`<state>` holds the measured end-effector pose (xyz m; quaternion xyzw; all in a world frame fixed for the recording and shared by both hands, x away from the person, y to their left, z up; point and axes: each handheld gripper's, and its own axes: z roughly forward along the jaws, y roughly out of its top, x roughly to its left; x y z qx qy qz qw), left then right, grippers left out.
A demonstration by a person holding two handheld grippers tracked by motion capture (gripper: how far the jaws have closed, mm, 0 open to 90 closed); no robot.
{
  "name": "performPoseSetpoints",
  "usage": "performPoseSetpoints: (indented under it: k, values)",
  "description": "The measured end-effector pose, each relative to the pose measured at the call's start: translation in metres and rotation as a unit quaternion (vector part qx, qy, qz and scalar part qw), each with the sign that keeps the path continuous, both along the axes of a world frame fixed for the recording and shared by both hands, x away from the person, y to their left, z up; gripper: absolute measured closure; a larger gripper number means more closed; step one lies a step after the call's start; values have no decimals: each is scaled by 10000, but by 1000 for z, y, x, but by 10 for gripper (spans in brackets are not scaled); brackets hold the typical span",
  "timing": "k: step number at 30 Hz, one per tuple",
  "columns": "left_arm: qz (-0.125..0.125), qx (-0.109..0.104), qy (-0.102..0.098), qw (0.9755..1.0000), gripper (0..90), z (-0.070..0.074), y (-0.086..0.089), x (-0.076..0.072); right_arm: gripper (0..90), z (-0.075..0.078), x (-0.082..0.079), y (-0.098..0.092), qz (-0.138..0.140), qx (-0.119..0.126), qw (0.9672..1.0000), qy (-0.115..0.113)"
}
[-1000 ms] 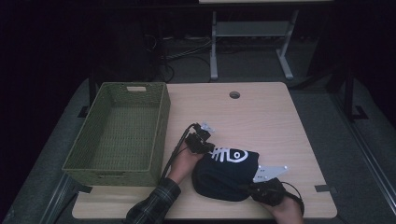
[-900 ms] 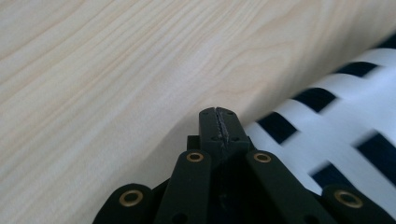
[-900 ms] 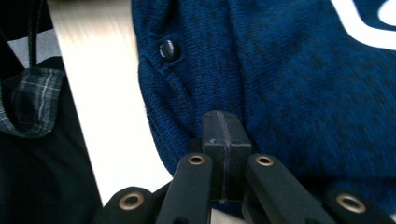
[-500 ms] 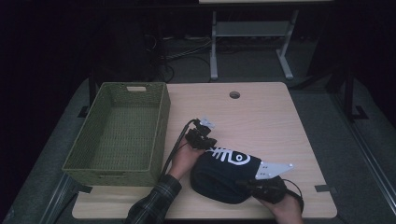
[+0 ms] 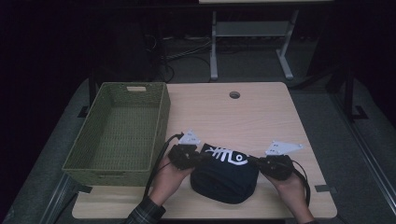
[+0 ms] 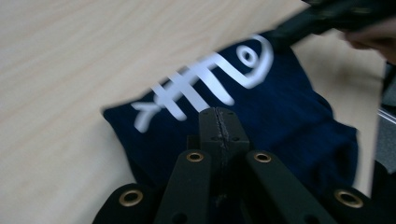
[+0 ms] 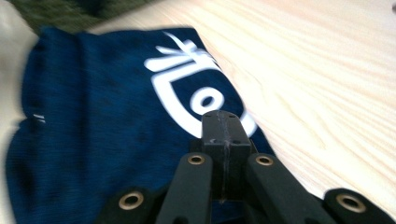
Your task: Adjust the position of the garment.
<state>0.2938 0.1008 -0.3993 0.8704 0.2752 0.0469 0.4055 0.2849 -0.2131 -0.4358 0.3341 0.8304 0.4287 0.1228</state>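
At the left of the high view a green woven basket (image 5: 116,130) stands on the light wooden table (image 5: 261,116), its inside bare and one long wall running along the table's left edge. Just right of the basket's near corner, in the lower middle of the frame, the left gripper (image 5: 187,156) sits in the person's left hand (image 5: 168,179), a grey plate on top and a black cable looping down beside it. Its jaws are pressed together at the left edge of a folded navy garment (image 5: 224,175) with a white fish-skeleton print; in the left gripper view the closed tips (image 6: 219,123) lie over the dark cloth just below the print, though whether a fold of fabric is pinched between them cannot be told. The garment lies on the table in the lower centre, between the two grippers. At its right edge the right gripper (image 5: 261,163) is held in the right hand (image 5: 292,186), jaws likewise pressed together; in the right gripper view the tips (image 7: 222,126) rest at the fish head's edge.
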Motion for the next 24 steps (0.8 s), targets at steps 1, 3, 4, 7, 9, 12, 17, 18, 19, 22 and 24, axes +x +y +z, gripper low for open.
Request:
performPoseSetpoints:
  k: [1, 3, 4, 7, 9, 12, 17, 18, 19, 22, 24]
  values:
    - [-23, 153, 28, 9999, 900, -8, -2, -10, 900, -8, 5, 2, -55, -158, 9998, 87]
    - [-53, 385, 52, 9992, 900, -20, -4, -15, 900, -15, 9, 2, -126, -328, 9992, 181]
    - [-90, 431, 141, 9989, 900, -25, -5, -14, 900, -18, 10, 1, -137, -330, 9990, 252]
    - [-105, 735, 175, 9971, 900, -38, -10, -13, 900, -23, 11, 2, -142, -425, 9984, 331]
    - [-92, 891, 107, 9959, 900, -42, -12, -12, 900, -23, 9, 2, -155, -465, 9982, 347]
    - [-47, 1092, -19, 9940, 900, -43, -13, -7, 900, -26, 6, 0, -176, -456, 9977, 468]
    - [166, 1129, -50, 9935, 900, -47, -8, 10, 900, -28, -2, 0, -54, -431, 9974, 577]
    - [235, 1095, -38, 9937, 900, -47, -6, 15, 900, -28, -4, 2, -34, -444, 9972, 600]
    - [263, 1063, -25, 9940, 900, -48, -6, 17, 900, -28, -6, 3, -26, -450, 9971, 613]
    - [274, 935, 59, 9952, 900, -45, -3, 17, 900, -28, -8, 4, -20, -449, 9974, 570]
    - [306, 773, 109, 9965, 899, -41, 1, 18, 900, -25, -9, 1, 7, -343, 9981, 514]
